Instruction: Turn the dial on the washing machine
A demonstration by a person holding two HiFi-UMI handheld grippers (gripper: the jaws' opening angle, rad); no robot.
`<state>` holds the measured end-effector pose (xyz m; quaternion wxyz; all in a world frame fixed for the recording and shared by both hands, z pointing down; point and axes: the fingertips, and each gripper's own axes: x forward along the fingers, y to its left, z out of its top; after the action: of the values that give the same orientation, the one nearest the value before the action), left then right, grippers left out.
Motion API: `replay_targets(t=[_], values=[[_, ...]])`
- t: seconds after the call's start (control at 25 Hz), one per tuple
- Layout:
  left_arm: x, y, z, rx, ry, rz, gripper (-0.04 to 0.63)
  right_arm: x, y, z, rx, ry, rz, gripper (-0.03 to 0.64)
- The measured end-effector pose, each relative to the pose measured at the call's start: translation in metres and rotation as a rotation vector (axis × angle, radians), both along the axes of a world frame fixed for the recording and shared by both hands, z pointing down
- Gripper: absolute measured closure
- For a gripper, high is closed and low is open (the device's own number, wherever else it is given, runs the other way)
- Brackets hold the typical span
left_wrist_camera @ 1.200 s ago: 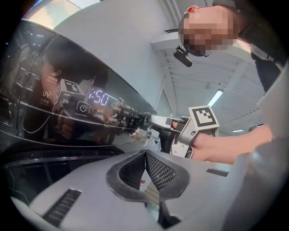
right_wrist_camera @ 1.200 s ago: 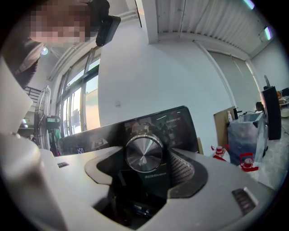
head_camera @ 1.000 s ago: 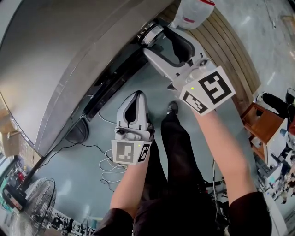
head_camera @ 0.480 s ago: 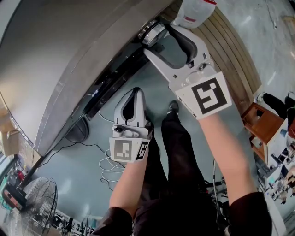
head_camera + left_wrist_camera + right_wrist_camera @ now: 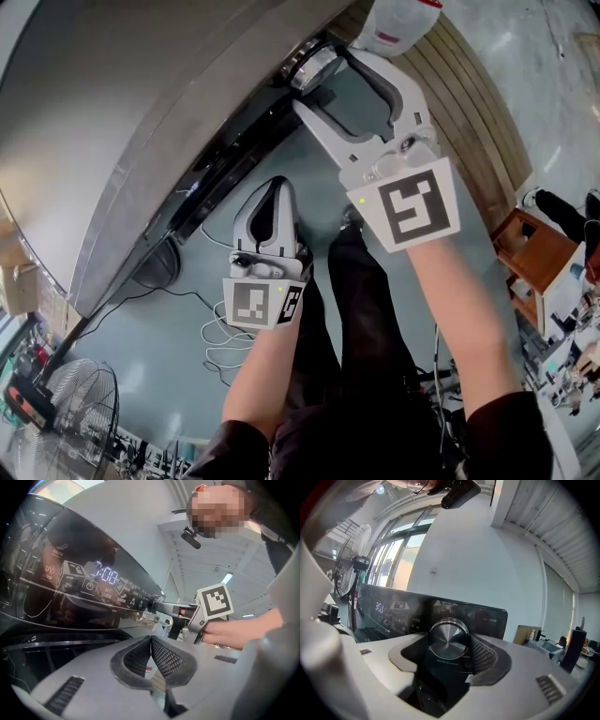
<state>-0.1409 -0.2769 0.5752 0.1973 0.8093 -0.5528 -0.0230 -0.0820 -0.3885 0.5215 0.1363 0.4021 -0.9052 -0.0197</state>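
Gripping the dial (image 5: 448, 639): the right gripper (image 5: 330, 80) has one jaw on each side of the brushed-metal knob. The ribbed right pad (image 5: 485, 654) lies against the knob's edge, and the left jaw is close on the other side. So the jaws are clamped on the dial.

The dial sits on the glossy black control panel (image 5: 487, 616) of the washing machine (image 5: 141, 112), toward the panel's right end in the right gripper view. Lit digits (image 5: 379, 607) show further left on the same panel. In the head view the dial is at the upper middle, under the machine's grey top edge.

The left gripper (image 5: 278, 192) is held lower and well apart from the panel. Its jaws are together, pads touching, with nothing between them.

White cables (image 5: 220, 333) lie on the grey-blue floor (image 5: 169, 375) below, and a floor fan (image 5: 66, 412) stands at the lower left.
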Motion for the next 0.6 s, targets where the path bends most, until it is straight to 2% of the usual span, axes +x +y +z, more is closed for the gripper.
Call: replay_targets(t=[0.12,0.32,0.6], values=[[-0.0002,-0.0012,-0.0003,0.002,-0.003,-0.004,0.58,0.001,0.0005,0.0001,0.01,0.009,0.005,0.336],[-0.003,-0.0039,-0.001,0.006,-0.006,-0.01,0.58,-0.0031,-0.0005,-0.0052,0.083,0.042,-0.001,0.336],[-0.0046,-0.0067,0.0014,0.004,-0.008,-0.018,0.58,-0.0059,-0.0005,-0.0089,0.193,0.143,-0.028,0.336]])
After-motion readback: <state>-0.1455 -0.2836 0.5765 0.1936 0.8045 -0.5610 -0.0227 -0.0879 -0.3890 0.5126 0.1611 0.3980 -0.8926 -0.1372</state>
